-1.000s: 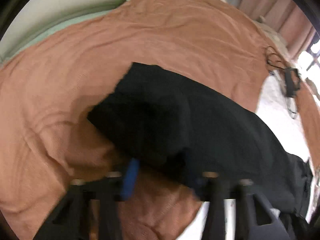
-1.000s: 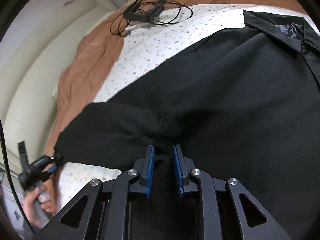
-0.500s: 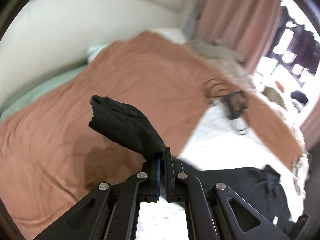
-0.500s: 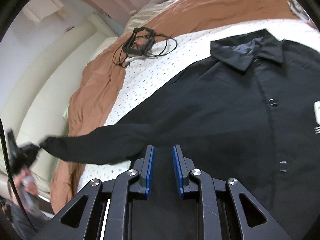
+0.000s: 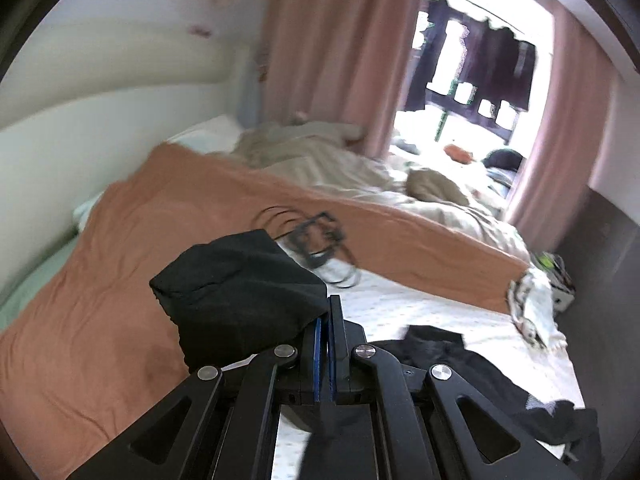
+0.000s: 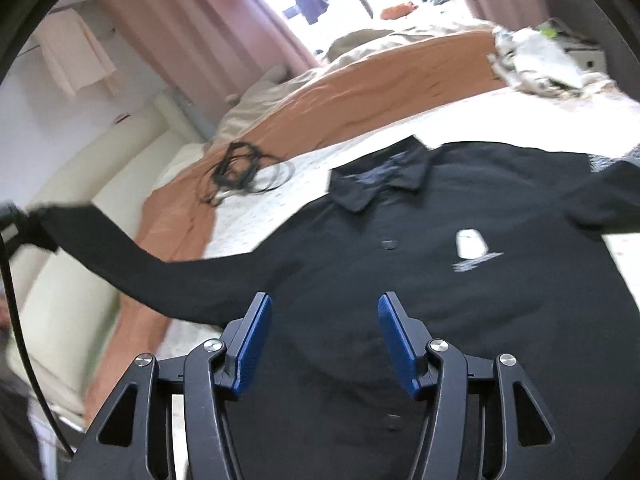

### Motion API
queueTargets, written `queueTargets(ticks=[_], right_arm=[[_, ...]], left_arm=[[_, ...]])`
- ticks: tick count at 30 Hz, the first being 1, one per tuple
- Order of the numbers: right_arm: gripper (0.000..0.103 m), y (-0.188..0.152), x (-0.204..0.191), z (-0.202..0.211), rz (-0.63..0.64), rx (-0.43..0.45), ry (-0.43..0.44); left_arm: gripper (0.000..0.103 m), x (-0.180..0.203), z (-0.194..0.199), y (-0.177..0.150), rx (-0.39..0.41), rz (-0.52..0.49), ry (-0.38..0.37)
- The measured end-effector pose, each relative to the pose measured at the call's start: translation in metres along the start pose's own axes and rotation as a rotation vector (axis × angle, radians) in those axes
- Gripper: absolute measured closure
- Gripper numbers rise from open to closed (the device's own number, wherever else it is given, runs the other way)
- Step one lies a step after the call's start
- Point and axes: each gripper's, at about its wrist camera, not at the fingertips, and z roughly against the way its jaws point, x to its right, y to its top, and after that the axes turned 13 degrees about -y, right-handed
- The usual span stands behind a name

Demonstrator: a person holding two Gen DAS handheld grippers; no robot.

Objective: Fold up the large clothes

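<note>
Item: black shirt (image 6: 400, 264) on bed (image 6: 320, 160). My left hand-held gripper (image 5: 325, 320) clenches sleeve cuff (image 5: 240, 292), sleeve stretched leftward; my right hand-held gripper (image 6: 325, 340) opening, empty, above the body.

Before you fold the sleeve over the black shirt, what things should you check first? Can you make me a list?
1. Sleeve cuff pinched in the left gripper: ok, jaws shut on it.
2. Right gripper let go of the black shirt: ok, jaws opening, pads apart above the cloth.
3. Sleeve pulled out straight: ok, stretched off the bed.
4. Shirt front lying flat, collar up: ok.
5. Other sleeve laid out neatly: cannot tell, runs out of view.
6. Black cables clear of the shirt: ok, lying apart.
</note>
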Motion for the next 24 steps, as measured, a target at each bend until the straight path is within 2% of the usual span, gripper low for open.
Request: queueTargets(ticks=[2,5,8,11,17,24], right_arm=[[0.046,0.001,0.015,-0.004,-0.049,-0.034,-0.002],[0.046,0.008,0.035,-0.01,-0.131,-0.054,0.044],[0.046,0.011,0.046,-0.014,-0.141,-0.059,0.002],[0.046,0.011,0.059,-0.016,-0.171,-0.075,0.018],[0.046,0.015,0.07,-0.021,-0.205,-0.094,0.023],[0.046,0.021,0.099,-0.026,-0.305,-0.12,0.039]], left_arm=[[0.101,0.024,-0.005,0.002,-0.006,-0.023,-0.024],[0.101,0.059,-0.02,0.001,-0.02,-0.058,-0.046],[0.101,0.096,-0.041,-0.006,-0.055,-0.107,-0.082],[0.101,0.123,-0.06,-0.015,-0.081,-0.131,-0.12],[0.101,0.153,-0.102,-0.038,-0.147,-0.156,-0.16],[0.1,0.182,-0.149,-0.077,-0.233,-0.149,-0.235]])
